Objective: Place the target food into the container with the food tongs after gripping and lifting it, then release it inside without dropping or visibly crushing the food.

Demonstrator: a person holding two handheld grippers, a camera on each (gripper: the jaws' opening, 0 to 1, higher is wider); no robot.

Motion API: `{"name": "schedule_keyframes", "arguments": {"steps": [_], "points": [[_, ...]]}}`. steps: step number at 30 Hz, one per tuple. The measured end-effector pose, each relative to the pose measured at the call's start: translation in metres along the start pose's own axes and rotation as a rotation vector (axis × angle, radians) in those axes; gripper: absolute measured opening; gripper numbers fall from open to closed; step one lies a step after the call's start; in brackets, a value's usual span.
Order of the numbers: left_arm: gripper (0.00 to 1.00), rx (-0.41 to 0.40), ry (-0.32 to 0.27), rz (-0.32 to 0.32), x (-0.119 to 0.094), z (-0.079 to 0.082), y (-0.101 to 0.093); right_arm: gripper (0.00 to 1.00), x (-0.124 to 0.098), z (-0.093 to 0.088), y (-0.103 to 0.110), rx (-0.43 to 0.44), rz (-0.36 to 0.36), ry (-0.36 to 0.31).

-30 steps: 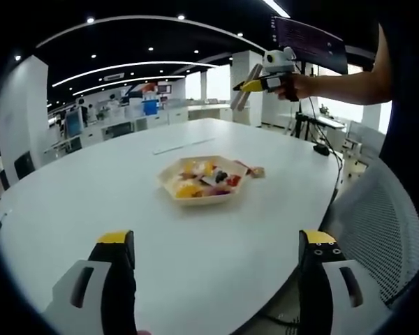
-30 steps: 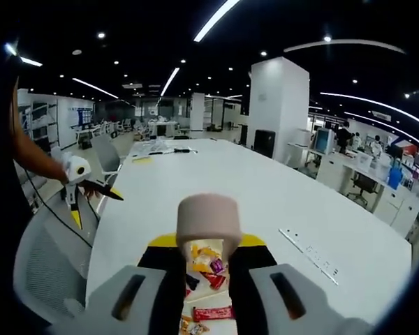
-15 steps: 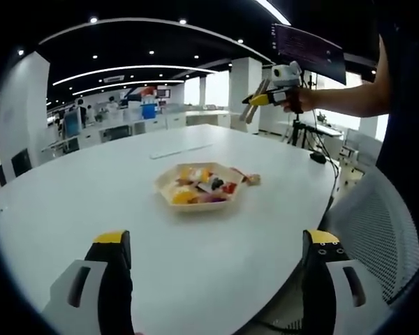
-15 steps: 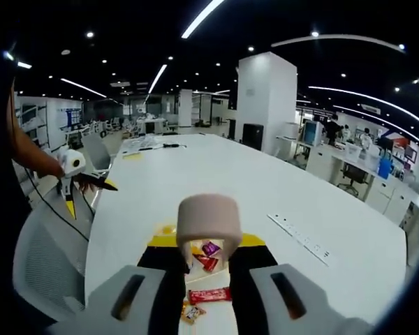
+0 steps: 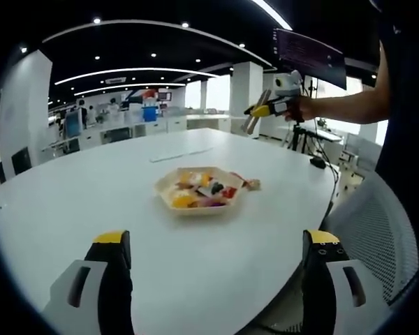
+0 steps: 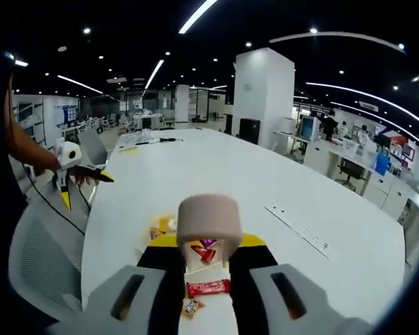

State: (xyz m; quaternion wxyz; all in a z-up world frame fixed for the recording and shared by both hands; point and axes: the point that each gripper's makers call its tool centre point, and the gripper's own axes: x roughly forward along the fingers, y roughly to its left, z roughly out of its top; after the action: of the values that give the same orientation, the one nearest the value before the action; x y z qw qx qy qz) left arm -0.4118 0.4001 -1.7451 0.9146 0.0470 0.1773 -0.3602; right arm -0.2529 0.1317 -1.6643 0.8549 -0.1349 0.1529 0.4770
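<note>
The right gripper (image 6: pixel 204 276) is clenching beige wooden food tongs (image 6: pixel 208 223) above the white oval table (image 6: pixel 279 202), while the left gripper (image 5: pixel 216 279) is hanging released.

White table (image 5: pixel 91 202); cream tray (image 5: pixel 169 200); beige tongs (image 6: pixel 209 220).

Left gripper view: the tray (image 5: pixel 169 188) sits on the table (image 5: pixel 91 195), ahead of the left gripper (image 5: pixel 213 262) and well apart from its jaws. Assorted food pieces (image 5: pixel 199 190) lie in the tray; one small piece (image 5: pixel 252 184) rests on the table just beside the tray's right edge. The right gripper (image 5: pixel 255 115) hangs above and beyond the tray, to the right. A mesh chair (image 5: pixel 373 230) stands right of the table edge.

Right gripper view: the tongs (image 6: pixel 208 223) sit between the right gripper's (image 6: pixel 208 265) jaws. A wrapped bar (image 6: pixel 208 287) lies on the table below them. The left gripper (image 6: pixel 80 178) is far left.
</note>
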Motion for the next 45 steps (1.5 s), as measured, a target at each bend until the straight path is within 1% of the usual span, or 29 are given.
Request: {"name": "schedule_keyframes", "arguments": {"steps": [3, 6, 9, 14, 19, 23, 36, 43, 45], "points": [[0.99, 0.003, 0.004, 0.004, 0.000, 0.000, 0.000, 0.22, 0.002, -0.008, 0.000, 0.012, -0.007, 0.007], [0.99, 0.004, 0.007, 0.003, 0.000, -0.002, 0.001, 0.22, 0.005, -0.025, -0.001, -0.018, -0.031, 0.050], [0.99, 0.007, 0.014, 0.006, 0.000, -0.002, 0.000, 0.22, 0.008, -0.033, 0.002, -0.009, -0.026, 0.049], [0.99, 0.008, 0.019, 0.007, 0.000, -0.004, 0.001, 0.22, 0.011, -0.047, 0.004, 0.005, -0.026, 0.067], [0.99, 0.008, 0.024, 0.007, 0.001, -0.004, 0.001, 0.22, 0.014, -0.056, 0.007, 0.024, -0.023, 0.065], [0.99, 0.007, 0.027, 0.006, 0.001, -0.004, 0.000, 0.22, 0.019, -0.070, 0.010, 0.034, -0.028, 0.082], [0.99, 0.007, 0.038, 0.009, 0.001, -0.007, 0.002, 0.22, 0.025, -0.098, 0.016, 0.093, -0.041, 0.116], [0.99, 0.009, 0.044, 0.006, 0.001, -0.008, 0.000, 0.22, 0.027, -0.110, 0.014, 0.123, -0.064, 0.127], [0.99, 0.009, 0.045, 0.005, 0.001, -0.008, 0.001, 0.22, 0.030, -0.112, 0.015, 0.120, -0.066, 0.137]]}}
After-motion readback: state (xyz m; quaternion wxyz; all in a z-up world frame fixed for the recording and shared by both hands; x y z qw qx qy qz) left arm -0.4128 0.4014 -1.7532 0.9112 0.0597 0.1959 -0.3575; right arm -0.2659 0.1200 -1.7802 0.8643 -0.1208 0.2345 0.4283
